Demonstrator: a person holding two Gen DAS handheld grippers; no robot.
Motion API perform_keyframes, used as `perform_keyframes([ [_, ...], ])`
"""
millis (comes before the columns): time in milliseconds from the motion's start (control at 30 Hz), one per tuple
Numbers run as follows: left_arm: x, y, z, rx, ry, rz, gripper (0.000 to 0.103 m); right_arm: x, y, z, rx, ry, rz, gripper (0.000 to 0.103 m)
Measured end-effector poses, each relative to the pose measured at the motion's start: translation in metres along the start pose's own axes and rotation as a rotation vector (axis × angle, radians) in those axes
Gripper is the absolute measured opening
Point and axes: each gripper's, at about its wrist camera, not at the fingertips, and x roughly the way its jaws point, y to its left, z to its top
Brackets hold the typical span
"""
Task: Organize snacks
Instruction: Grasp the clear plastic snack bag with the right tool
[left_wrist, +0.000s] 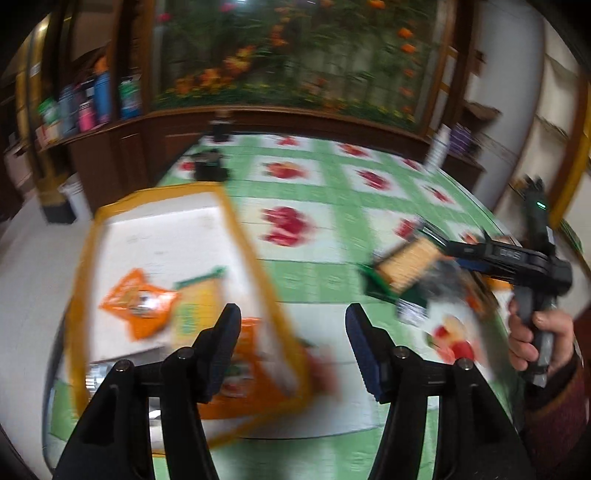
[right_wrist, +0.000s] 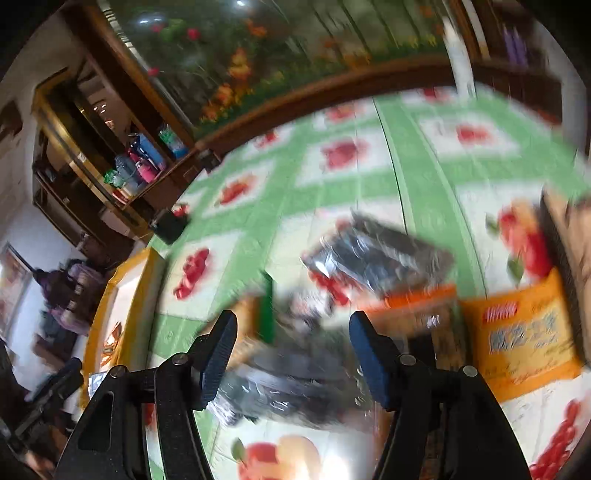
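A white box with an orange rim (left_wrist: 155, 236) stands at the table's left; an orange snack packet (left_wrist: 138, 301) and a green-yellow packet (left_wrist: 197, 306) lie inside. My left gripper (left_wrist: 291, 343) is open and empty just right of the box. Its rim also shows in the right wrist view (right_wrist: 138, 302). My right gripper (right_wrist: 291, 350) is open above a pile of snacks: a clear dark packet (right_wrist: 373, 258), a green-edged cracker pack (right_wrist: 255, 314) and a yellow packet (right_wrist: 524, 332). From the left wrist view the right gripper (left_wrist: 424, 240) hovers by the cracker pack (left_wrist: 406, 262).
The table carries a green and white cloth with red fruit prints (left_wrist: 332, 206). A small dark object (left_wrist: 210, 166) sits at the far left edge. A wooden cabinet with bottles (left_wrist: 92, 99) and a flower mural (left_wrist: 295, 55) stand behind.
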Motion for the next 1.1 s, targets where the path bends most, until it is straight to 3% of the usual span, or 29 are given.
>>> perform_keyframes([
  [133,0.008,-0.031,-0.007,0.077,0.035,-0.026,0.058,-0.002,0.012,-0.026,-0.07,0.113,0.063,0.07],
  [233,0.012,-0.041,-0.009,0.109,0.058,-0.045,0.059,-0.014,0.03,-0.06,-0.159,0.209,0.222,0.07],
  [267,0.015,-0.044,-0.01,0.116,0.066,-0.047,0.059,-0.022,0.035,-0.068,-0.199,0.193,0.231,0.07],
  [400,0.024,-0.06,-0.012,0.137,0.089,-0.062,0.059,-0.035,0.04,-0.065,-0.293,0.073,0.072,0.075],
  [533,0.027,-0.071,-0.018,0.167,0.096,-0.061,0.061,-0.016,0.046,-0.056,-0.25,0.134,0.07,0.076],
  [633,0.03,-0.075,-0.022,0.174,0.101,-0.04,0.067,0.002,0.051,-0.055,-0.211,0.167,0.016,0.076],
  [700,0.033,-0.077,-0.024,0.185,0.107,-0.032,0.067,0.012,0.054,-0.054,-0.188,0.178,0.01,0.076],
  [800,0.039,-0.083,-0.026,0.198,0.114,-0.028,0.067,0.025,0.065,-0.056,-0.216,0.17,-0.071,0.076],
  [833,0.04,-0.086,-0.027,0.202,0.116,-0.03,0.067,0.026,0.067,-0.057,-0.233,0.155,-0.088,0.073],
  [867,0.043,-0.089,-0.027,0.206,0.118,-0.031,0.067,0.025,0.067,-0.058,-0.247,0.144,-0.099,0.061],
  [967,0.054,-0.099,-0.027,0.228,0.121,-0.036,0.067,0.016,0.049,-0.055,-0.222,0.106,-0.069,0.055],
  [1100,0.081,-0.107,-0.025,0.22,0.154,-0.023,0.067,0.005,0.024,-0.046,-0.158,0.069,-0.049,0.054],
])
